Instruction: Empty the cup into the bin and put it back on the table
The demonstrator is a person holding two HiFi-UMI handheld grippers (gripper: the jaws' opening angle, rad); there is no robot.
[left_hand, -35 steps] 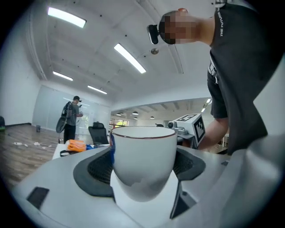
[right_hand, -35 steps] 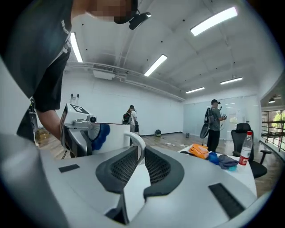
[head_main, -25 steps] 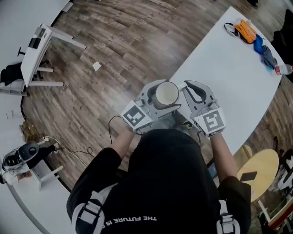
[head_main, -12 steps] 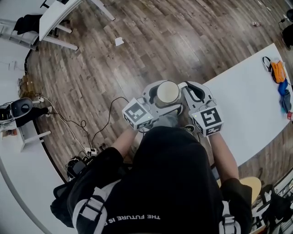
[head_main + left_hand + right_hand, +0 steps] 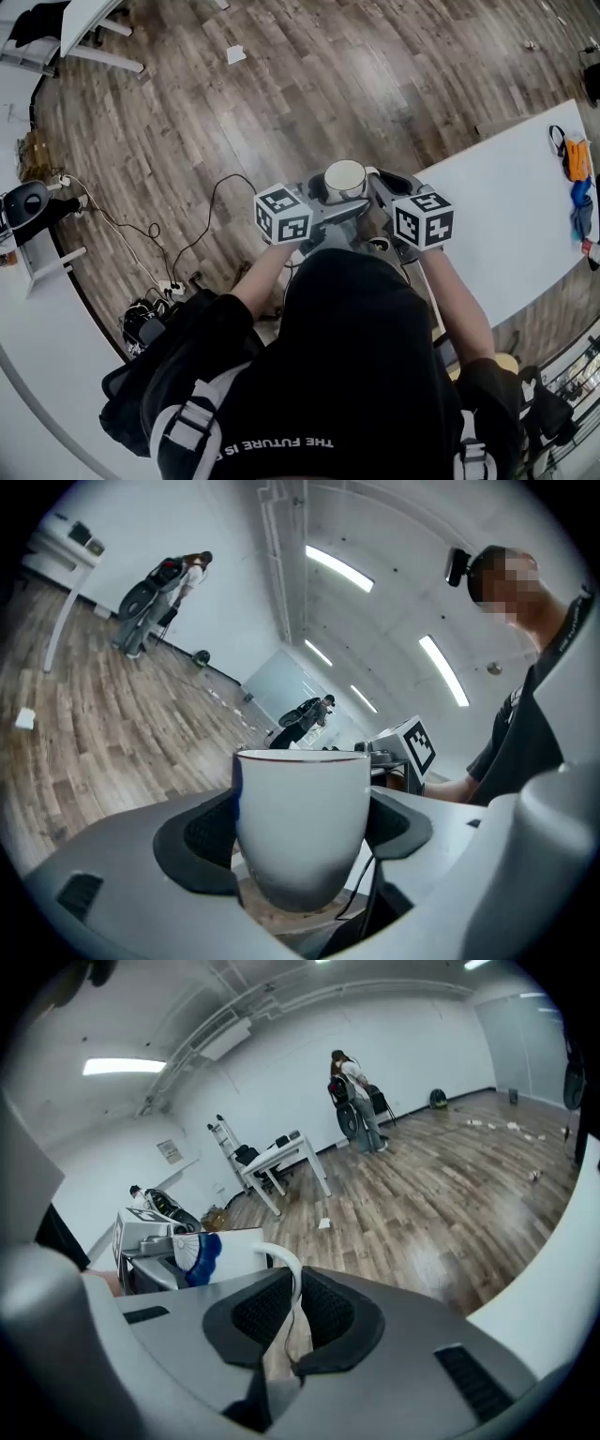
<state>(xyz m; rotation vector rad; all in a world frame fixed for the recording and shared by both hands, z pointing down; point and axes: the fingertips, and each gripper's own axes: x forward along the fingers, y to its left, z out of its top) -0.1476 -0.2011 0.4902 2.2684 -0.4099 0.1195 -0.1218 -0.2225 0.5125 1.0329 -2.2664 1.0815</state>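
Head view shows a brown wood-plank floor (image 5: pixel 281 112) spreading under everything, with a long white table (image 5: pixel 506 225) at the right; a person in a black top (image 5: pixel 356 375) stands beside the table, holding 2 grey grippers close together in front of the chest; the left gripper (image 5: pixel 302 836) has its jaws set wide, pads pressed on both sides of a white ceramic cup (image 5: pixel 344 178); the right gripper (image 5: pixel 292 1321) has its jaws narrow, pinching the cup's thin white handle (image 5: pixel 286 1265); the cup sits upright, mouth up, over the floor just beside the table's edge, a blue mark (image 5: pixel 192 1255) on its side.
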